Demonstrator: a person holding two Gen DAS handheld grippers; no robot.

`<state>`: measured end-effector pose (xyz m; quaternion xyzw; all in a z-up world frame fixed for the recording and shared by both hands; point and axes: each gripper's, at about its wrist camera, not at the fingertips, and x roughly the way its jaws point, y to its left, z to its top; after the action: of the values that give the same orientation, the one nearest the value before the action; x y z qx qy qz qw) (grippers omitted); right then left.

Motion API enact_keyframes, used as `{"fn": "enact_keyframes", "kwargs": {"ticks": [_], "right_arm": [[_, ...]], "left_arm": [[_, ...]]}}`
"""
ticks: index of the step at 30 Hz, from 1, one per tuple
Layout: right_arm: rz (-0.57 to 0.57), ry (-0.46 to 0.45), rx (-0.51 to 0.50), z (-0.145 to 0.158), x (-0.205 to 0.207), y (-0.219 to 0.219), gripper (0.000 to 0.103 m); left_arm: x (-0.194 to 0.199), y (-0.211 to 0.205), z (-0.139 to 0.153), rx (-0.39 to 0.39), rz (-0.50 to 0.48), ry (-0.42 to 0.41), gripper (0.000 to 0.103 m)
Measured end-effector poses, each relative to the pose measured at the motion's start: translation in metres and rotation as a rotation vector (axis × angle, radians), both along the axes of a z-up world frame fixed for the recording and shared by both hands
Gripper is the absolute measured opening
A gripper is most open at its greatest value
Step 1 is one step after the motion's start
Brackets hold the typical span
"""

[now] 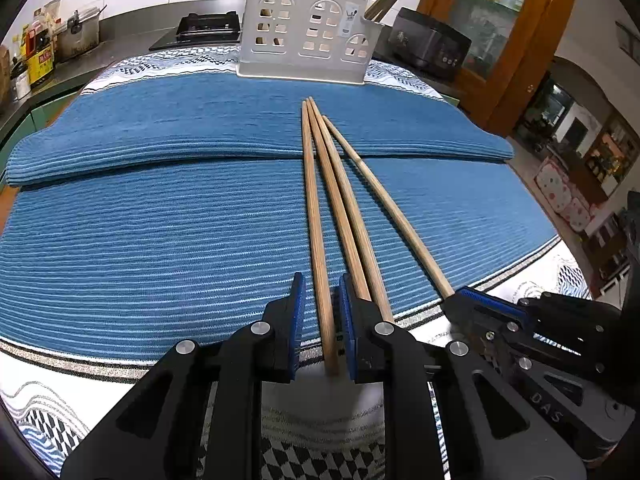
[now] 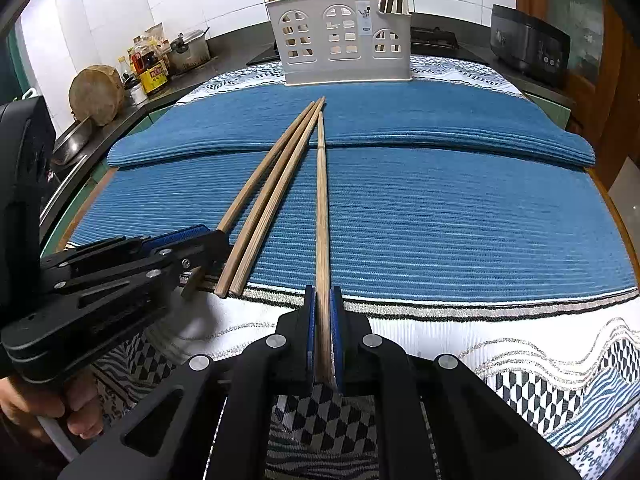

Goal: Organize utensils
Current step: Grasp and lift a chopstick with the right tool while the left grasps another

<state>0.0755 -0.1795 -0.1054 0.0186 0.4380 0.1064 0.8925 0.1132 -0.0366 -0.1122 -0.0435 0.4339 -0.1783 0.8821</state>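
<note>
Several long wooden chopsticks lie on a blue ribbed mat [image 1: 160, 216], tips toward a white holder [image 1: 306, 36] with window cut-outs at the far end. My left gripper [image 1: 322, 292] straddles the leftmost chopstick [image 1: 314, 208] with a visible gap each side of it. My right gripper [image 2: 322, 304] is shut on the rightmost chopstick [image 2: 321, 208]; it also shows in the left wrist view [image 1: 472, 300]. Two chopsticks [image 2: 272, 204] lie loose between them. The left gripper [image 2: 200, 240] appears at the left of the right wrist view. The holder [image 2: 340, 40] has chopsticks standing in it.
A patterned white cloth [image 2: 520, 344] covers the table under the mat. A second folded blue mat [image 2: 400, 120] lies farther back. A black appliance [image 2: 528, 44], a stove [image 1: 208, 26], bottles [image 2: 150, 68] and a wooden block [image 2: 96, 94] stand on the counter behind.
</note>
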Motion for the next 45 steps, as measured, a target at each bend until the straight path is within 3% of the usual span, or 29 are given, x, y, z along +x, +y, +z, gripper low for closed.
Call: {"fn": "enact_keyframes", "kwargs": {"ticks": [6, 11, 21, 33, 39, 45], "right_arm": [[0.005, -0.002, 0.005, 0.000, -0.001, 0.000, 0.008], [0.007, -0.009, 0.022, 0.001, -0.003, -0.003, 0.007], [0.003, -0.107, 0.043, 0.033, -0.014, -0.015, 0.007], [0.003, -0.294, 0.045, 0.104, -0.010, -0.025, 0.007], [0.030, -0.341, 0.051, 0.133, 0.007, -0.025, 0.007], [0.045, -0.374, 0.032, 0.152, 0.015, -0.022, 0.007]], "left_arm": [[0.002, -0.011, 0.001, 0.071, 0.007, -0.016, 0.015], [0.005, -0.013, 0.003, 0.097, 0.016, -0.015, 0.007], [0.003, 0.000, 0.014, 0.031, 0.026, -0.016, 0.006], [-0.004, 0.020, 0.075, -0.076, 0.053, -0.191, 0.006], [0.010, 0.028, 0.090, -0.129, 0.051, -0.222, 0.004], [0.021, 0.032, 0.095, -0.122, 0.036, -0.225, 0.004]]}}
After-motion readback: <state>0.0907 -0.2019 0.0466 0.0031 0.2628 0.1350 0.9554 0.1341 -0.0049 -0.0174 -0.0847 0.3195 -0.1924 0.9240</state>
